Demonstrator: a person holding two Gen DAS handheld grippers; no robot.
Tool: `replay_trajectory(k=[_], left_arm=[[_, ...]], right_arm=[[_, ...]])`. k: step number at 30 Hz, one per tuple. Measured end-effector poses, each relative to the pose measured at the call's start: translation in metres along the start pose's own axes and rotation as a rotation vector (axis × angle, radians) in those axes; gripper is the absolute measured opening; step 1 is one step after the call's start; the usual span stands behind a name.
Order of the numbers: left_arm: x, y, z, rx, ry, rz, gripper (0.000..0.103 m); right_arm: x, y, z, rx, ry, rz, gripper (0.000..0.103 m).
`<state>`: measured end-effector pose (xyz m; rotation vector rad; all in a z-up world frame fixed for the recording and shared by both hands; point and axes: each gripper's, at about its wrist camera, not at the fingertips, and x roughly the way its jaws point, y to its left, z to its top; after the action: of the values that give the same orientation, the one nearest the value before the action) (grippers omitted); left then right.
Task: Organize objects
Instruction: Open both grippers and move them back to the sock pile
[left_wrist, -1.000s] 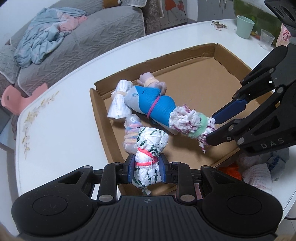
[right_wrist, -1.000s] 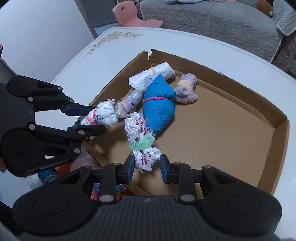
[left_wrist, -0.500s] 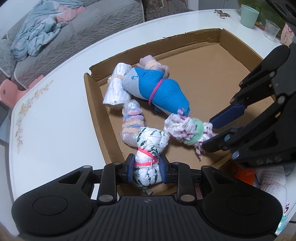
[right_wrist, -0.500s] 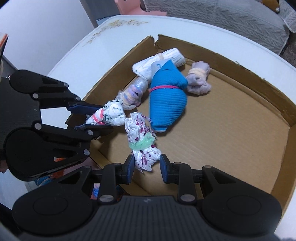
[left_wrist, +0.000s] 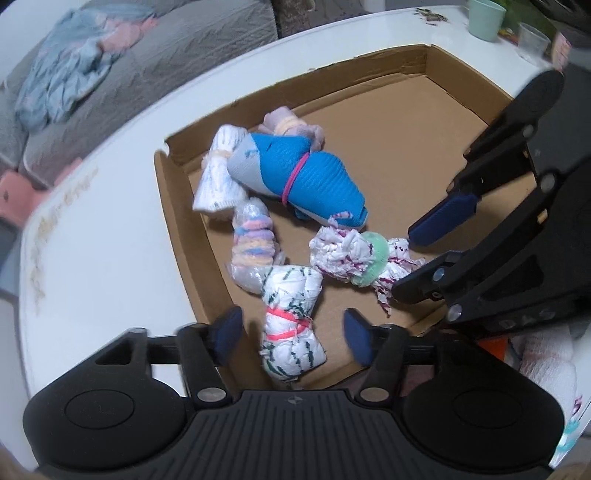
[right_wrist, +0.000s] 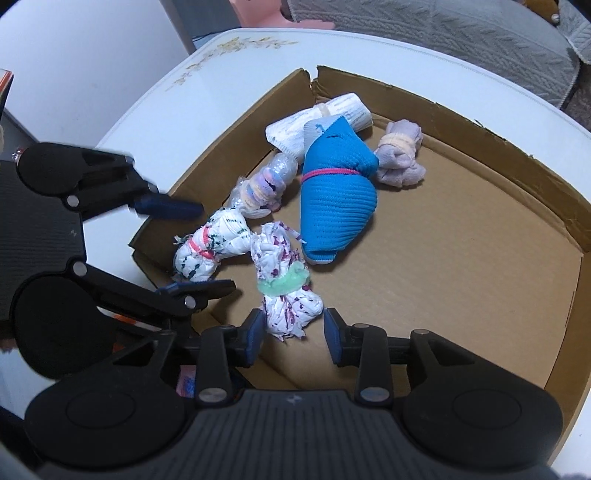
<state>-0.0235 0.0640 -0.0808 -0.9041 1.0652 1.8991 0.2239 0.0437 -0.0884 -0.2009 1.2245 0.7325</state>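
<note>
A shallow cardboard tray (left_wrist: 458, 122) (right_wrist: 480, 236) holds several rolled sock bundles. My left gripper (left_wrist: 291, 334) is open around a white bundle with green marks and a pink band (left_wrist: 291, 325) (right_wrist: 210, 247), which lies by the tray's near-left wall. My right gripper (right_wrist: 295, 332) (left_wrist: 424, 258) is open around a white bundle with purple marks and a green band (right_wrist: 284, 284) (left_wrist: 354, 258). Behind them lie a blue bundle (left_wrist: 303, 177) (right_wrist: 336, 188), a pastel striped one (left_wrist: 251, 243), a white one (left_wrist: 218, 173) and a lilac one (right_wrist: 399, 158).
The tray sits on a white table (left_wrist: 92, 236). A green cup (left_wrist: 485, 18) and a clear cup (left_wrist: 532, 37) stand at the far right. More cloth items (left_wrist: 546, 362) lie off the tray's near-right edge. A grey sofa with clothes (left_wrist: 110, 62) stands beyond the table.
Both grippers have opened and let go of their bundles, which now lie in the tray. Before that both moved further over the tray with the bundles.
</note>
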Motion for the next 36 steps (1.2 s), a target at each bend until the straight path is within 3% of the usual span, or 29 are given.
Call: replay_trajectory(k=[3, 12, 18, 25, 27, 33, 36], left_arm=[[-0.010, -0.002, 0.003, 0.049, -0.030, 0.011, 0.081], [-0.030, -0.011, 0.007, 0.178, -0.041, 0.007, 0.087], [-0.042, -0.010, 0.005, 0.164, -0.053, 0.001, 0.089], [-0.064, -0.007, -0.007, 0.188, -0.054, -0.012, 0.090], [-0.073, -0.008, -0.015, 0.212, -0.062, -0.007, 0.093], [-0.090, -0.002, -0.049, 0.228, -0.031, -0.103, 0.094], [-0.089, -0.004, -0.070, 0.234, 0.010, -0.146, 0.091]], right_arm=[[-0.009, 0.002, -0.003, -0.076, -0.004, -0.037, 0.048], [-0.028, 0.008, -0.003, -0.221, -0.023, -0.019, 0.053], [-0.036, 0.010, -0.003, -0.231, -0.047, -0.013, 0.060], [-0.054, 0.007, -0.018, -0.257, -0.048, -0.017, 0.060], [-0.063, 0.005, -0.027, -0.275, -0.044, -0.017, 0.067], [-0.084, 0.000, -0.062, -0.328, -0.017, -0.004, 0.069], [-0.085, -0.008, -0.079, -0.329, 0.004, 0.001, 0.065]])
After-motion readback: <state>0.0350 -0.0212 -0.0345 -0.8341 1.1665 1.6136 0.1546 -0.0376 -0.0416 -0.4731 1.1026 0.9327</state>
